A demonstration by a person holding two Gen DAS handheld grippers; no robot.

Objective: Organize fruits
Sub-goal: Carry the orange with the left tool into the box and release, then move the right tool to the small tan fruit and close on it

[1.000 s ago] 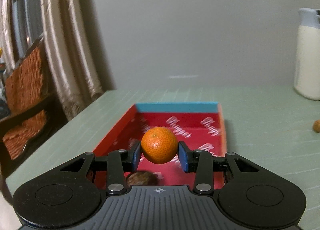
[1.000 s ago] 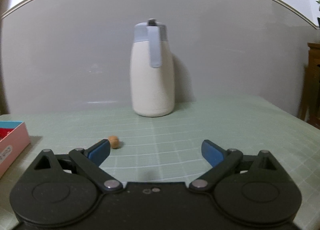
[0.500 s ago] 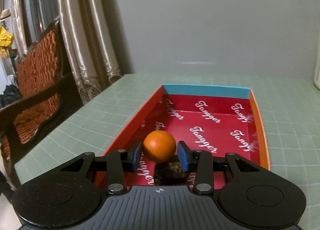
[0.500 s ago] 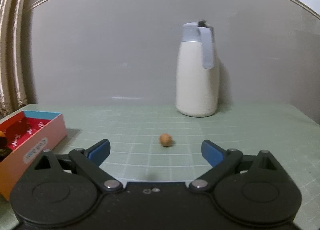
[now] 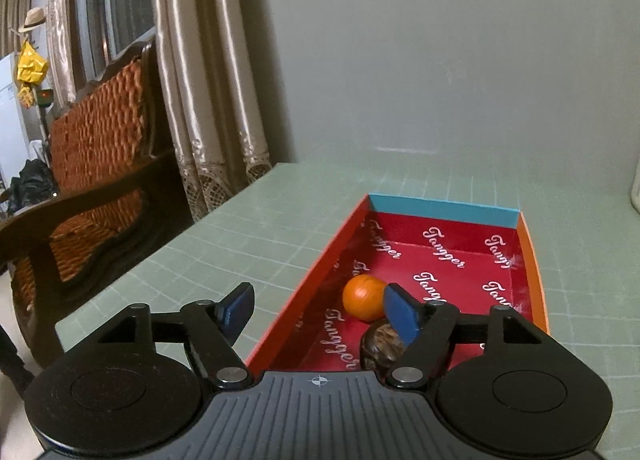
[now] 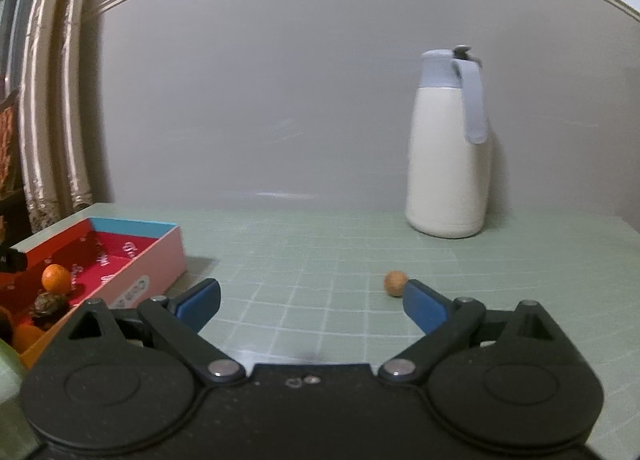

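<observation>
Tangerine (image 5: 363, 302) in box (image 5: 440, 206) — jug (image 6: 448, 164) far right

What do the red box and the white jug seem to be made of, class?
Red box: probably glossy printed cardboard, given its thin flat walls, sharp folded corners and sheen. White jug: smooth matte body, plastic or coated metal, unclear which; its blue handle looks plastic.

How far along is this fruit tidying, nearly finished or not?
Partly done. The orange already lies in the red box, beside a dark wrinkled fruit; more orange fruit shows at the box's near end. Nothing is in hand: the left gripper and the right gripper are both open and empty. Left to do: a small brown fruit sits alone on the green table.
</observation>
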